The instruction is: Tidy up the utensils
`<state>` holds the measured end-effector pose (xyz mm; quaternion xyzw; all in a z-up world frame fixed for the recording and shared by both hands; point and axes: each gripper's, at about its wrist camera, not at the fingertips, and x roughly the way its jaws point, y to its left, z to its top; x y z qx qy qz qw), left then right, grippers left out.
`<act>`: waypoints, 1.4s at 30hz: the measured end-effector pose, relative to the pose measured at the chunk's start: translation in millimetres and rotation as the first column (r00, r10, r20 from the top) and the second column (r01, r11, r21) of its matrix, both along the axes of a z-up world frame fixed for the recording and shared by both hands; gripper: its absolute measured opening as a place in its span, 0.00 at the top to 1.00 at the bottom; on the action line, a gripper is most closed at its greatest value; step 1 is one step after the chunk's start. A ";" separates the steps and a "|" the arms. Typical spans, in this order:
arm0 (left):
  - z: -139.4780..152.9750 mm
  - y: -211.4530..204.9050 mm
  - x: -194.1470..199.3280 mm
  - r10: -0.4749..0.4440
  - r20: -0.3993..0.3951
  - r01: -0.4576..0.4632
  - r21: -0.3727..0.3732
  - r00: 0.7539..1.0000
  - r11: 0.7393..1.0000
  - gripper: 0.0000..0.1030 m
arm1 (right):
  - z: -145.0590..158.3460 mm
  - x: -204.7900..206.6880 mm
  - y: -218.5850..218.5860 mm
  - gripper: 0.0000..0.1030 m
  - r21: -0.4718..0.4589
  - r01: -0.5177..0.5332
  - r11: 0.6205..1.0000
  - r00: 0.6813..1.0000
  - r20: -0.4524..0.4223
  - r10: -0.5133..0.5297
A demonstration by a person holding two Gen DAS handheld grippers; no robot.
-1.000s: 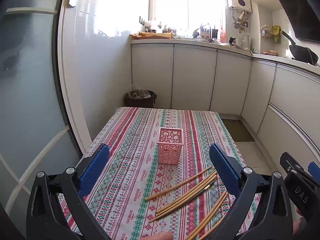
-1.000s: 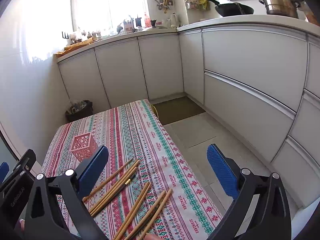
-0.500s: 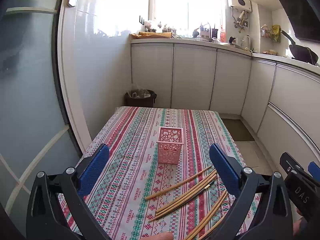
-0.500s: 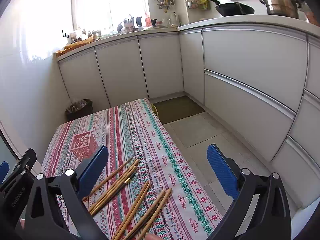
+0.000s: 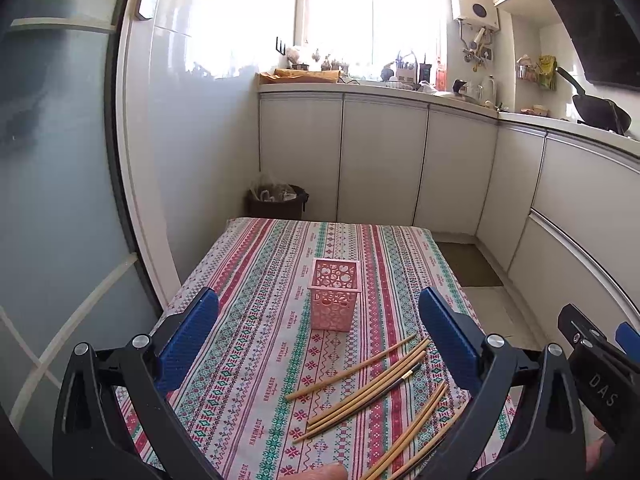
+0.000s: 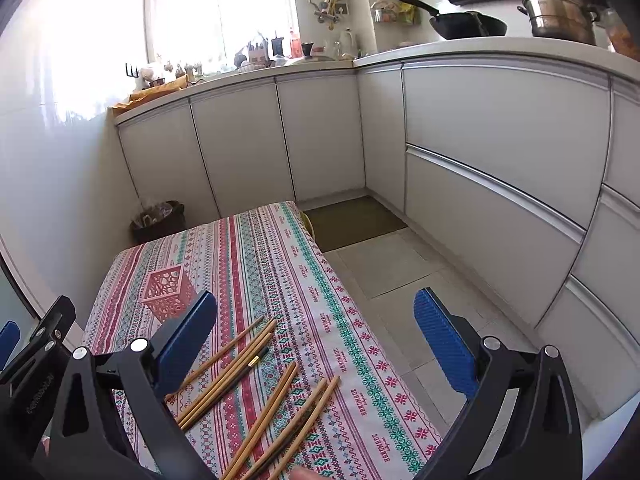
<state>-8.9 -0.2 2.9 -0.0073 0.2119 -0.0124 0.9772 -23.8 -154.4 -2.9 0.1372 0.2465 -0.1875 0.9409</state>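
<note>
Several bamboo chopsticks (image 5: 368, 388) (image 6: 244, 372) lie loose on the striped tablecloth (image 5: 256, 280) near its front right. A pink perforated square holder (image 5: 334, 294) (image 6: 166, 290) stands upright and empty in the middle of the table, beyond the chopsticks. My left gripper (image 5: 318, 330) hovers above the near edge, wide open, blue pads empty, with the holder framed between them. Over the table's right side my right gripper (image 6: 316, 334) is also wide open and empty, chopsticks below its left finger. Part of the right gripper shows at the far right of the left wrist view.
White kitchen cabinets (image 5: 380, 160) wrap the back and right. A dark waste bin (image 5: 276, 202) sits on the floor behind the table. A glass door (image 5: 52, 200) runs along the left. Tiled floor (image 6: 400, 272) and a mat (image 6: 352, 222) lie right of the table. A fingertip (image 5: 320, 472) shows at the bottom edge.
Both views have shifted very slightly, as if the grippers drifted back or up a little. The chopsticks and holder have not moved, and both grippers stay open.
</note>
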 end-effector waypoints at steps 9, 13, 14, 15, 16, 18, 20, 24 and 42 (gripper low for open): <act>5.1 -9.1 -13.5 -0.050 0.014 0.050 -0.010 0.999 0.999 0.07 | 2.5 -16.9 -8.2 0.07 -0.013 0.036 0.999 0.999 -0.007 -0.036; 6.2 -17.6 -19.8 -0.088 0.022 0.088 -0.005 0.996 0.996 0.07 | 4.2 -28.1 -16.2 0.07 -0.026 0.070 0.997 0.998 0.001 -0.070; 6.4 -19.2 -20.8 -0.095 0.022 0.095 -0.005 0.995 0.995 0.07 | 4.4 -30.7 -19.0 0.07 -0.027 0.078 0.997 0.997 0.001 -0.078; 6.6 -21.0 -22.1 -0.101 0.024 0.101 -0.005 0.995 0.995 0.07 | 4.6 -32.6 -21.9 0.07 -0.027 0.086 0.996 0.996 0.001 -0.086; 6.9 -22.5 -23.1 -0.106 0.025 0.106 -0.006 0.994 0.994 0.07 | 4.5 -34.7 -24.3 0.07 -0.027 0.093 0.995 0.996 0.001 -0.093; 8.3 -26.0 -24.2 -0.119 0.027 0.119 -0.008 0.993 0.993 0.07 | 5.2 -39.3 -29.0 0.07 -0.030 0.105 0.994 0.994 0.004 -0.105; 8.7 -30.4 -25.4 -0.130 0.029 0.131 -0.007 0.991 0.991 0.07 | 6.3 -43.2 -32.7 0.07 -0.035 0.115 0.993 0.993 0.007 -0.115; 7.3 -40.3 -29.2 -0.156 0.030 0.157 -0.004 0.987 0.988 0.07 | 8.2 -49.9 -39.0 0.07 -0.036 0.131 0.991 0.991 0.013 -0.130; 1.8 -62.9 -33.7 -0.206 0.025 0.206 0.005 0.978 0.978 0.07 | 5.3 -60.4 -57.7 0.07 -0.030 0.167 0.986 0.986 0.007 -0.166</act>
